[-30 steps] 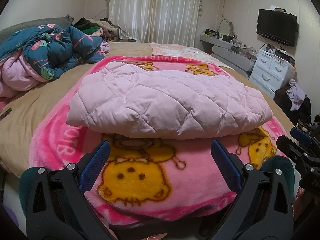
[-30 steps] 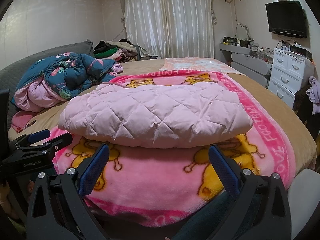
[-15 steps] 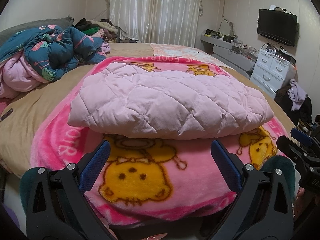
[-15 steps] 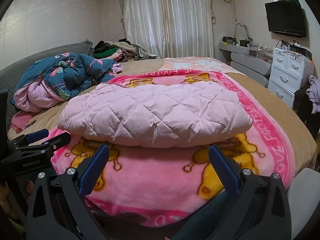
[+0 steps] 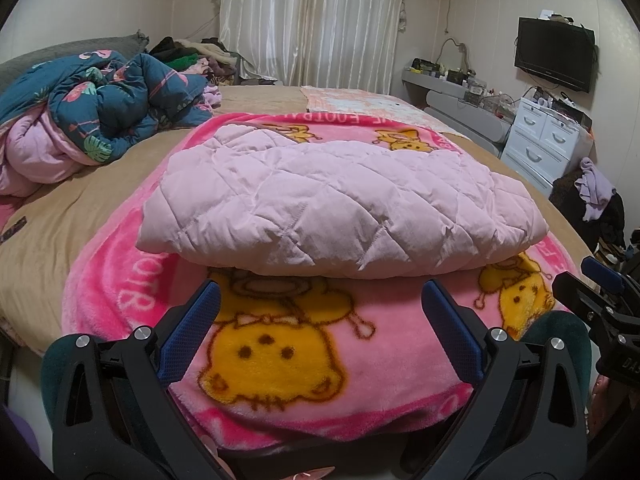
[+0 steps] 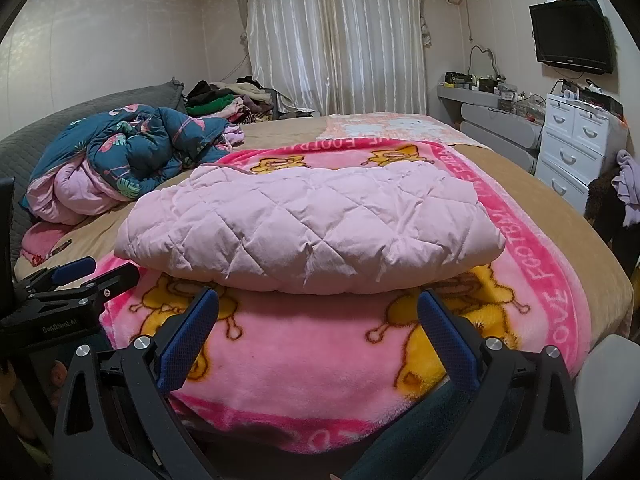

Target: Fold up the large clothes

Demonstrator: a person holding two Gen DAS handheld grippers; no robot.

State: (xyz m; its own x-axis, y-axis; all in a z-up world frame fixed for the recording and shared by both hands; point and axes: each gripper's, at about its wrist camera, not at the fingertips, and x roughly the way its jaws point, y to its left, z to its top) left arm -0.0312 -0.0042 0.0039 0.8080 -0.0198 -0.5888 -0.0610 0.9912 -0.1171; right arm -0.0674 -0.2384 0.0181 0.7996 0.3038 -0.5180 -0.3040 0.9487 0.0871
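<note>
A pale pink quilted garment [image 5: 340,204] lies folded in a thick flat bundle on a bright pink cartoon blanket [image 5: 288,356] spread over the bed; it also shows in the right wrist view [image 6: 312,228] on the same blanket [image 6: 304,364]. My left gripper [image 5: 320,300] is open and empty, held off the near edge of the bed just short of the bundle. My right gripper [image 6: 318,300] is also open and empty, beside it to the right. Each gripper shows at the edge of the other's view.
A crumpled dark blue flamingo duvet [image 5: 104,112] and a clothes pile [image 6: 228,100] lie at the bed's far left. A white drawer unit [image 5: 548,140], a wall TV [image 5: 554,54] and clothes on a chair [image 5: 596,188] stand to the right.
Both grippers have shifted very slightly; the view drifts a little. The folded garment and blanket have not moved.
</note>
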